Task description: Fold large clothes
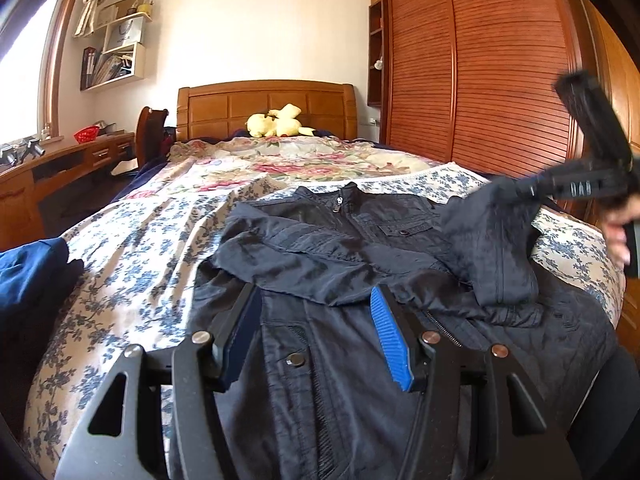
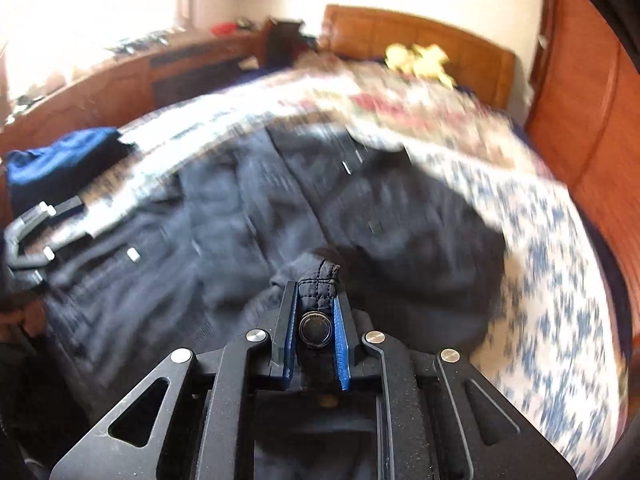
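Observation:
A dark navy jacket lies front up on the bed, collar toward the headboard, its left sleeve folded across the chest. My left gripper is open and empty, just above the jacket's middle. My right gripper is shut on the jacket's right sleeve cuff, a snap button between the pads. In the left wrist view the right gripper holds that sleeve lifted at the jacket's right side. The right wrist view is blurred; the jacket spreads below and the left gripper is at far left.
The bed has a blue floral sheet and a pink floral quilt near the wooden headboard, with a yellow plush toy. A blue folded garment lies at the bed's left edge. A desk stands left, a wardrobe right.

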`<state>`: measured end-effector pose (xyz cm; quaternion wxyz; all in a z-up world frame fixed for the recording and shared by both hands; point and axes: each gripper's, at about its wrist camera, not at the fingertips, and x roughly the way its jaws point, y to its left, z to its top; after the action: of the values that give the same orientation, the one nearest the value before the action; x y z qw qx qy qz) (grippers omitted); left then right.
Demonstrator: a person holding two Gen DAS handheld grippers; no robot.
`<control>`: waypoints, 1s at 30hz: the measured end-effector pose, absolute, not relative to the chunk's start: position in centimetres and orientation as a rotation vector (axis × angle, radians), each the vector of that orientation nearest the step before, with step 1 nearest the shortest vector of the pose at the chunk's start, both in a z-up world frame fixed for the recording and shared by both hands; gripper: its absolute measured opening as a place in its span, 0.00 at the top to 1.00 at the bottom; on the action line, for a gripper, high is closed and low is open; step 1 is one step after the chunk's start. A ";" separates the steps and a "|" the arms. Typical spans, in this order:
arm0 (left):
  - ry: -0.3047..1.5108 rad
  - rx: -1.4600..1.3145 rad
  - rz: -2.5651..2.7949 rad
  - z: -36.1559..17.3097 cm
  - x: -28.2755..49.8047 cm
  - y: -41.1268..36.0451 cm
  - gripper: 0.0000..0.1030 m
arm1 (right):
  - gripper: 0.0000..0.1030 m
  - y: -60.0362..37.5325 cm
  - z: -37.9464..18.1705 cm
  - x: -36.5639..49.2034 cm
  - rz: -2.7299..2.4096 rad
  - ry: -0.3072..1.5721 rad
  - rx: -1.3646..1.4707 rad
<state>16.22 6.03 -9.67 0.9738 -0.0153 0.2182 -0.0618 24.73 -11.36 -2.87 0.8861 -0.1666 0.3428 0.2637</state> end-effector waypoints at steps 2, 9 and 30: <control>0.440 -0.033 -0.121 -9.7 16.0 6.6 0.46 | 0.87 -9.0 -1.2 24.4 0.585 0.672 -0.368; 0.435 -0.047 -0.093 -9.7 14.6 9.0 0.46 | 0.87 -1.7 1.8 22.0 0.732 0.595 -0.427; 0.433 -0.039 -0.129 -9.3 14.6 7.8 0.46 | 0.54 -5.2 0.1 20.6 0.615 0.632 -0.365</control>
<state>14.65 7.75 -9.31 0.9744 -0.0193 0.2147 -0.0640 20.63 -5.20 0.08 0.8882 -0.1755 0.3042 0.2961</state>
